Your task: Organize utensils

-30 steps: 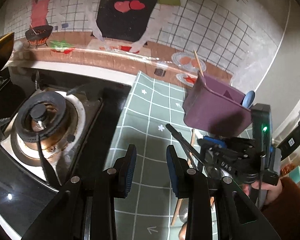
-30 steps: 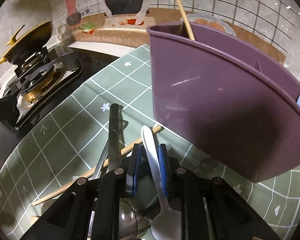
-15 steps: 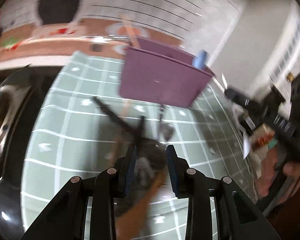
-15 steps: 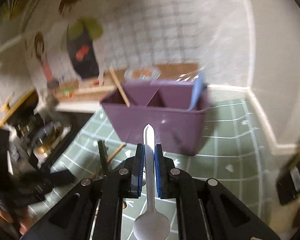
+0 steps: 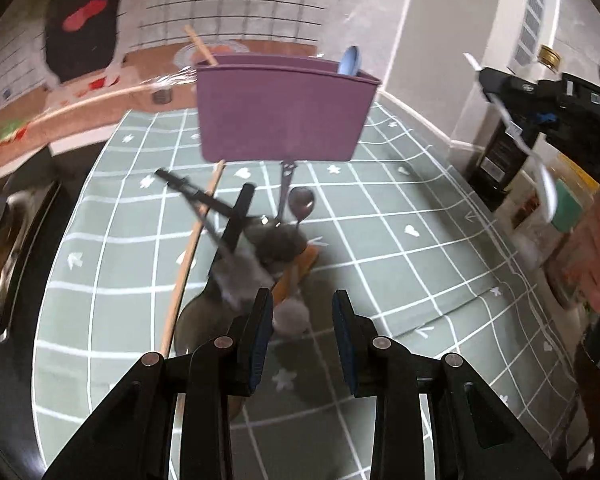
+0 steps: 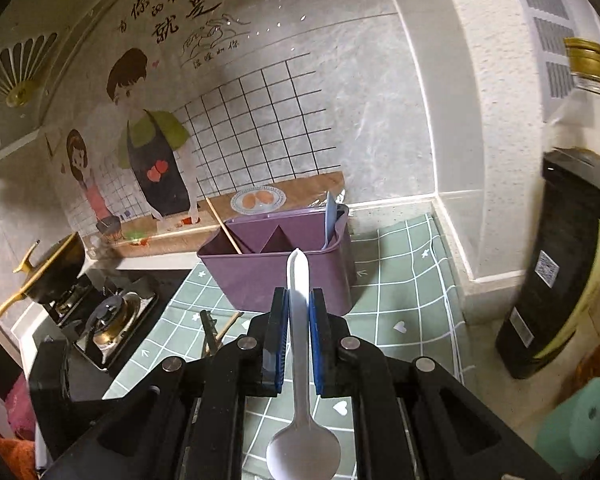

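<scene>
Utensils [image 5: 260, 248] lie in a blurred heap on the green checked mat [image 5: 400, 216], in front of the purple holder [image 5: 284, 116]. Far left in the right wrist view stands a stove [image 6: 108, 320]. A chopstick [image 5: 188, 256] lies at the left of the heap, a metal spoon [image 5: 302, 202] at its far side. The left gripper [image 5: 300, 332] hangs over the heap, jaws apart, holding nothing. The right gripper [image 6: 298, 336] is closed on a white spoon [image 6: 300, 360], handle pointing forward to the holder, which has a chopstick and a blue spoon [image 6: 332, 216] inside. A dark bottle [image 6: 560, 272] stands at the right.
</scene>
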### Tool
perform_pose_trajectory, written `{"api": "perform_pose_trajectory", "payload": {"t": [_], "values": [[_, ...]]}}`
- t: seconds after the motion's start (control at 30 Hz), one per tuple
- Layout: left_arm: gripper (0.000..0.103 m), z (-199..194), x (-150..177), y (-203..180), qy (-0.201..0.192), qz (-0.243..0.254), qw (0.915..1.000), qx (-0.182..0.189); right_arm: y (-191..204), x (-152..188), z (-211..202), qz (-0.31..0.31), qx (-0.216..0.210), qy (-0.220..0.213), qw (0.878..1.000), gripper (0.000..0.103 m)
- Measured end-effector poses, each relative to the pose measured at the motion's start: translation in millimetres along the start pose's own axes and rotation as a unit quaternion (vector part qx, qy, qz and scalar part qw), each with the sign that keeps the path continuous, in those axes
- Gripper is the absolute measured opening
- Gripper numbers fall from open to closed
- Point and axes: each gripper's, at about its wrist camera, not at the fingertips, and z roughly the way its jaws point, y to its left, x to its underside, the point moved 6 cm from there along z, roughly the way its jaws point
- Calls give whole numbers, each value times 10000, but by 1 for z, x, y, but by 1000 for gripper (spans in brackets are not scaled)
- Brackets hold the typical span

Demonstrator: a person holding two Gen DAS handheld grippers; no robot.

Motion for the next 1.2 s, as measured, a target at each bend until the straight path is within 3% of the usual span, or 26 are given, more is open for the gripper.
{"api": "perform_pose_trajectory", "payload": {"t": [0.2, 0.33, 0.43, 0.67, 1.2], "values": [[31, 11, 5, -3, 109, 73, 9995, -292, 5, 2, -7, -33, -52, -48, 10000, 9], [23, 14, 4, -4, 113, 206, 9978, -626, 10, 2, -11, -195, 49, -77, 9998, 9], [23, 13, 3, -3, 90, 196, 9976, -662, 14, 0, -13, -338, 140, -98, 9993, 9], [22, -28, -33, 8, -527, 91, 9947, -877, 13, -5, -17, -267, 99, -120, 9995, 9], [22, -75, -87, 11, -894, -1, 9952, -408, 24, -21, -17, -259, 164, -228, 9993, 9]]}}
